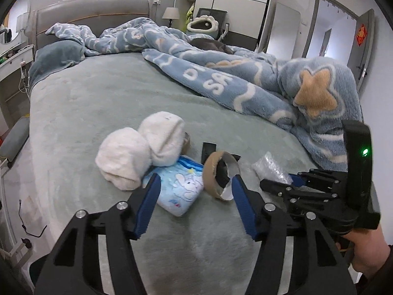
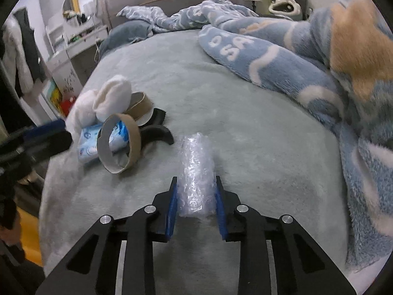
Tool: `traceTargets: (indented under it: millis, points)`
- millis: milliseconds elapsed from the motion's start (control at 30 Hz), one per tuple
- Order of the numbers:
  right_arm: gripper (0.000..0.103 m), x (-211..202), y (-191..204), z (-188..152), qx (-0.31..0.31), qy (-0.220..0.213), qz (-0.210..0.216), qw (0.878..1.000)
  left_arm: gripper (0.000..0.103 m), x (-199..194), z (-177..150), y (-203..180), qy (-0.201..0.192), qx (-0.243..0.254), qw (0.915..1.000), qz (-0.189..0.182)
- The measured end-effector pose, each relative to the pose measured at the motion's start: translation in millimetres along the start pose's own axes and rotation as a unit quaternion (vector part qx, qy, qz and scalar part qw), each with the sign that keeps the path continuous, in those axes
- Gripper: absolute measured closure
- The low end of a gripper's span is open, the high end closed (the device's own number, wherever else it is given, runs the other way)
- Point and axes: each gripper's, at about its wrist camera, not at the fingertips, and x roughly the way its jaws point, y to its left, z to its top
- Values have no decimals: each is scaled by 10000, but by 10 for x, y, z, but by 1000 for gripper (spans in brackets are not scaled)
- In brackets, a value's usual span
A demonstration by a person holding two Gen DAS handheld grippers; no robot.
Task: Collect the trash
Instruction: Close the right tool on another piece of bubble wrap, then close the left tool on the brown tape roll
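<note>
Bed point(image 1: 103, 93), grey-green cover, is carrying everything; blue patterned blanket point(image 1: 240, 83) is lying bunched along its far side.

Trash is all lying in one cluster near the bed's near edge. Two white fluffy bundles point(image 1: 145, 147) are leaning on a blue printed packet point(image 1: 181, 186). Cardboard tape ring point(image 1: 219, 174) is standing on edge just beside the packet, a second ring point(image 2: 140, 104) behind it, a dark curved piece point(image 2: 157, 131) touching the rings.

I am holding my right gripper point(image 2: 195, 196) around the bubble-wrap roll point(image 2: 196, 164), fingers pinching its near end, roll resting on the bed. My left gripper point(image 1: 195, 201) is hovering with fingers spread, packet and ring between them, nothing pressed.

Progress, my judgement: early. Bubble wrap is gripped but not lifted; rings, packet and the rest are waiting. No bin in view.
</note>
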Motion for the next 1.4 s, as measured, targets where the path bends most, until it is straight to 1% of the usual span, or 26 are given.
traceTargets:
  millis: [133,233,367,500,633,700,733,800,833,867,1067,1233,1400]
  points:
    - [77,-122,-6,3,-71,-169,106,9998,43,97,0,-71,60,36,10000,9]
    - [77,-207,-42,5,-43,-276,182,9994,47,173,-4,-98,105,50,9999,61]
    - [77,-244,-76,-10,-31,-288,274,9992,58,289,-11,-113,176,-5,9998,126]
    - [77,-240,-130,-16,5,-268,322,9991,60,372,-19,-150,195,57,9996,193]
    - [77,-255,-169,-13,20,-265,324,9991,69,414,-28,-178,187,75,9993,308]
    - [77,-269,-187,-23,30,-264,317,9991,73,420,-28,-184,185,58,9993,315]
    - [77,-274,-197,-21,40,-270,312,9991,76,423,-30,-190,185,56,9993,313]
    - [77,-284,-206,-22,47,-278,307,9991,79,427,-39,-218,188,138,9991,344]
    - [77,-287,-204,-19,46,-281,304,9991,82,431,-43,-230,195,193,9989,383]
    - [77,-295,-205,-30,43,-280,305,9991,87,433,-44,-231,203,203,9988,386]
    - [77,-277,-169,-24,18,-244,279,9993,97,391,-53,-185,202,170,9991,341]
    - [77,-283,-104,40,17,-300,315,9991,99,330,-69,-183,204,196,9994,193]
    - [77,-267,75,122,-71,-340,368,9987,99,235,-114,-132,190,109,9997,75]
